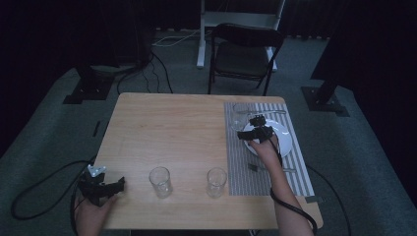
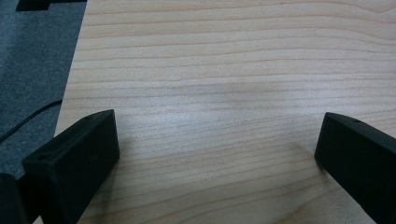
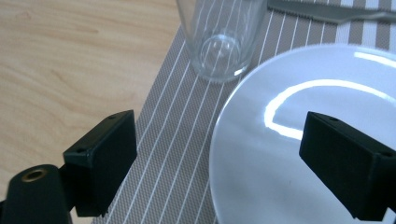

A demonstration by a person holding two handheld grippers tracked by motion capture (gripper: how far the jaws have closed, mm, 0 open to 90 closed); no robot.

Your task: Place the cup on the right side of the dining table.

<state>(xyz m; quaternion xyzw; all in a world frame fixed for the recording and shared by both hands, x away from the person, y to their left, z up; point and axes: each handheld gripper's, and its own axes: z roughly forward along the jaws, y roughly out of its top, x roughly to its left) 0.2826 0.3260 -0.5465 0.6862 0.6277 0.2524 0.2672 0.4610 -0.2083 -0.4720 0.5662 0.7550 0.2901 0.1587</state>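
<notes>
A white plate lies on a grey striped placemat at the table's right side. My right gripper hovers over the plate's left rim, open, with nothing between its jaws. Just beyond it stands a clear glass on the mat, with a knife behind the plate. Two more clear glasses stand near the front edge. My left gripper rests low at the table's front left corner, open over bare wood.
The wooden table has open space across its left and middle. Cutlery lies on the mat in front of the plate. A folding chair stands beyond the far edge. Cables trail on the grey floor at left.
</notes>
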